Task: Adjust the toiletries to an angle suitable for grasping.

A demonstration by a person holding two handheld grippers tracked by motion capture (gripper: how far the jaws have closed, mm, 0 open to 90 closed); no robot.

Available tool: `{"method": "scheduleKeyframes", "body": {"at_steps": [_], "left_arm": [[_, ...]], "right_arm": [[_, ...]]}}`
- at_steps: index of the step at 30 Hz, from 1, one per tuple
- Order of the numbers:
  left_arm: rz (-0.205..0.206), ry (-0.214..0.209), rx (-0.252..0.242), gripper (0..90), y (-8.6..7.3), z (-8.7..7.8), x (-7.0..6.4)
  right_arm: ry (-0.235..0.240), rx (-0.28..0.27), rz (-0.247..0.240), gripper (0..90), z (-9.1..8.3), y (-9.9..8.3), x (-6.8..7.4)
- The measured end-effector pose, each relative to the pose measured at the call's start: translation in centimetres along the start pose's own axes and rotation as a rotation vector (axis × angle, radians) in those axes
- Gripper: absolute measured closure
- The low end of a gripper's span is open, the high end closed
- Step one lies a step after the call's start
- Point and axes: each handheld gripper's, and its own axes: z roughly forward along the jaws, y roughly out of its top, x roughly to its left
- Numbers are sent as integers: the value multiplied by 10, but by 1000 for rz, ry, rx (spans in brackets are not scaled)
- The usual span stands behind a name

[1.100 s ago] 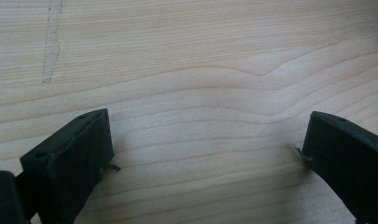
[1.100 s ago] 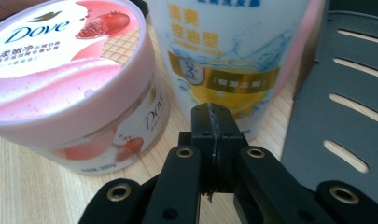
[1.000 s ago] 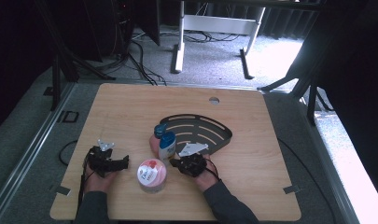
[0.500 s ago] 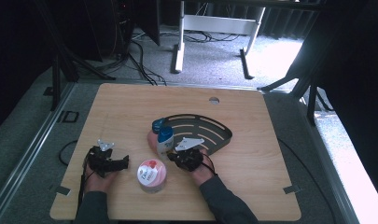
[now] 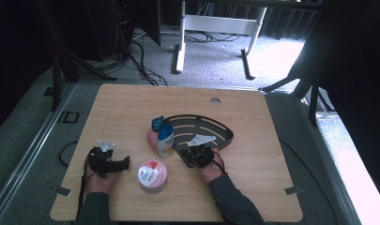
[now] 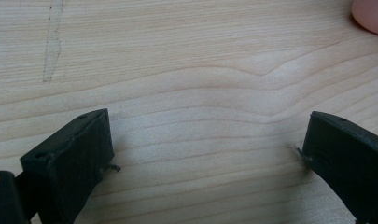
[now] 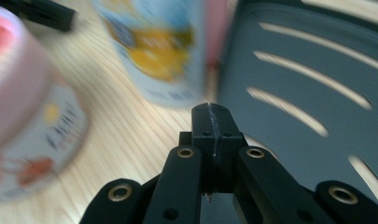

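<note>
A white bottle with a blue cap [image 5: 165, 138] stands mid-table, and a pink bottle [image 5: 151, 138] stands just to its left. Right of them lies a black fan-shaped slotted tray [image 5: 215, 129]. A pink tub with a white label [image 5: 153, 175] sits nearer the front. My right gripper [image 5: 186, 157] is shut on nothing at the tray's near-left edge, just right of the white bottle [image 7: 158, 46]; its closed tips [image 7: 211, 119] are over the tray edge [image 7: 308, 93]. My left gripper [image 5: 125, 162] rests left of the tub, its jaws wide open over bare wood [image 6: 200, 140].
The wooden table [image 5: 253, 187] has a round cable hole [image 5: 215, 101] near its far edge. A pink rounded edge [image 6: 371, 16] shows ahead of the left gripper. Cables and desk legs lie on the floor beyond the table.
My right gripper has shifted a little near the white bottle and tray edge and is still in motion. The left gripper and the tub have stayed put.
</note>
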Motion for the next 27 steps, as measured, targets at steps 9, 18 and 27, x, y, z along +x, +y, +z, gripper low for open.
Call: {"method": "scheduleKeyframes", "body": {"at_steps": [9,18,27], "left_arm": [[56,-56,-15,493,-1,-12,-8],[83,-149,-11,635,-1,-18,-18],[103,-244,-52,691,-3,-29,-29]], "right_arm": [[-87,54,-11,900,-2,-18,-9],[-109,59,-40,900,-4,-20,-6],[-116,64,-61,900,-9,-25,-5]]}}
